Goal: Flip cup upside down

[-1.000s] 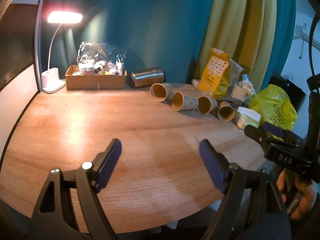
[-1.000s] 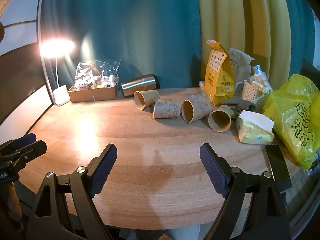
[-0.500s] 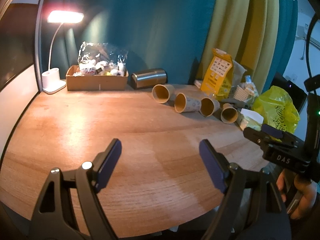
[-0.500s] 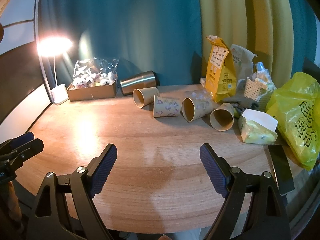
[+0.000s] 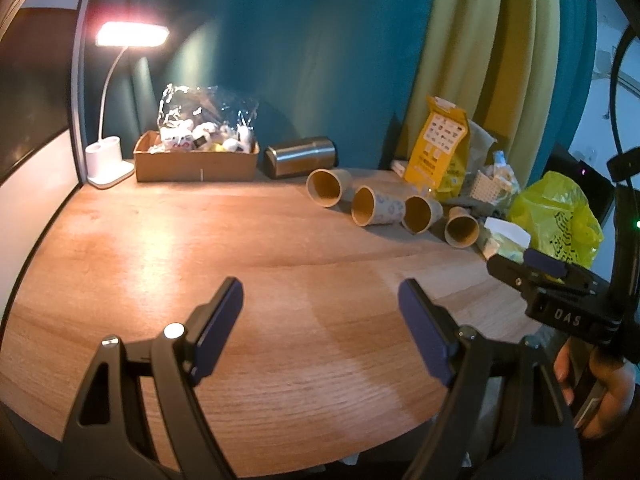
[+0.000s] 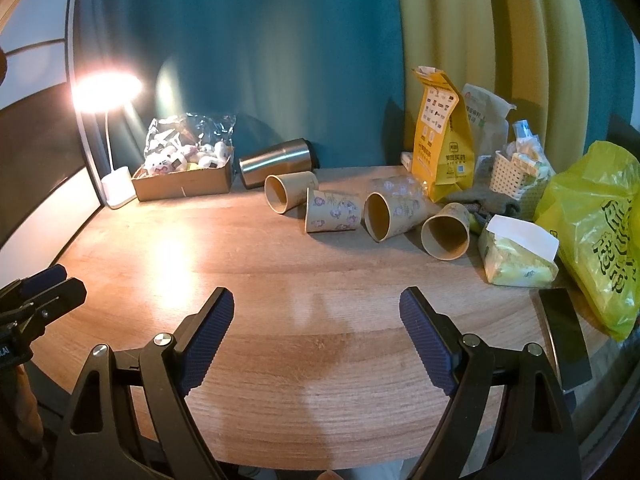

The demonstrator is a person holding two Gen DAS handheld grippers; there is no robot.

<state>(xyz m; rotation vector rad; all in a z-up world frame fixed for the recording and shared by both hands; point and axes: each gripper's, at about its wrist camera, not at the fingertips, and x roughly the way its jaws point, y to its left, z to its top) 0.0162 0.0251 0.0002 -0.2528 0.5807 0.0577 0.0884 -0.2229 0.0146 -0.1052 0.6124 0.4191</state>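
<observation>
Several brown paper cups lie on their sides in a row at the back of the round wooden table [image 6: 280,280]: a plain cup [image 6: 288,196], a patterned cup [image 6: 332,216], another patterned cup [image 6: 392,216] and a plain cup [image 6: 446,232]. The row also shows in the left wrist view, from the leftmost cup [image 5: 326,188] to the rightmost cup [image 5: 462,228]. My left gripper [image 5: 320,312] is open and empty above the near table edge. My right gripper [image 6: 316,324] is open and empty, well short of the cups.
A steel tumbler [image 6: 276,162] lies behind the cups. A cardboard box of toys [image 6: 184,176] and a lit desk lamp [image 6: 116,184] stand at the back left. A yellow bag [image 6: 440,136], a tissue pack [image 6: 516,256], a yellow plastic bag [image 6: 600,232] and a black phone [image 6: 564,336] crowd the right.
Both grippers have moved slightly forward over the table, so the cups look a little nearer. Both stay open and empty.
</observation>
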